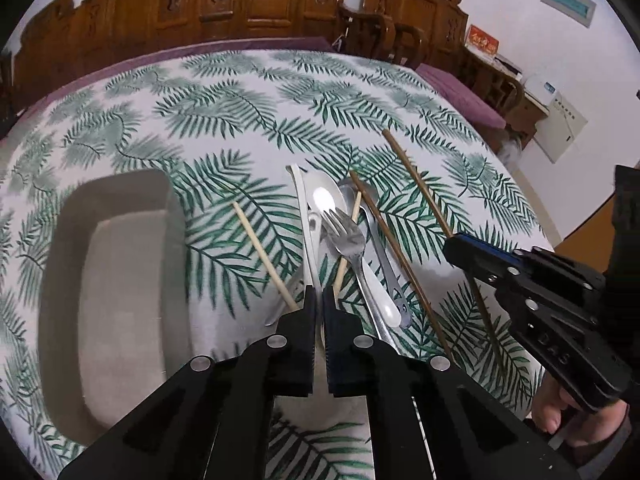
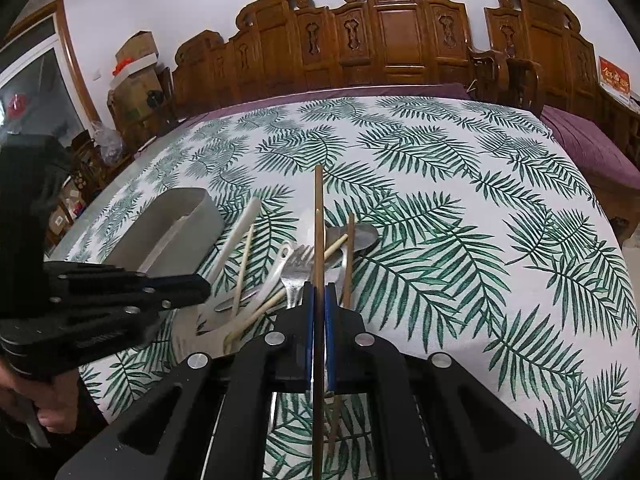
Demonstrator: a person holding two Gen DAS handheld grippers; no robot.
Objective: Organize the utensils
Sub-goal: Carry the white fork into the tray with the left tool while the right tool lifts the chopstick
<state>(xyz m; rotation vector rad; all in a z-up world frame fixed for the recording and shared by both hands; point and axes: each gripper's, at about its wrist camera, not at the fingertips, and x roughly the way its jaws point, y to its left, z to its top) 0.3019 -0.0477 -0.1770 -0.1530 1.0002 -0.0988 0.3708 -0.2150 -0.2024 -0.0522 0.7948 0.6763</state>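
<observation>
1. The left tool [image 1: 319,300] is closed; its jaws pinch the white plastic spoon [image 1: 308,236], whose handle runs up between them toward 12 o'clock.
2. The right tool [image 2: 319,292] is closed on a dark brown chopstick [image 2: 318,220], which passes straight through the blue-padded jaws and points to 12 o'clock.
3. The grey tray [image 1: 120,280] sits on the leaf-patterned desk [image 1: 240,100] at 9 o'clock from the pile of utensils, its inside bare.
4. In the pile, a metal fork [image 1: 348,240] lies over a metal spoon [image 1: 352,196] and a pale bamboo chopstick [image 1: 348,236]; another pale chopstick [image 1: 264,256] lies just beside them at 9 o'clock.
5. A second dark chopstick [image 1: 396,256] lies at 3 o'clock from the fork.
6. A hand [image 2: 48,408] grips the left tool's handle.
</observation>
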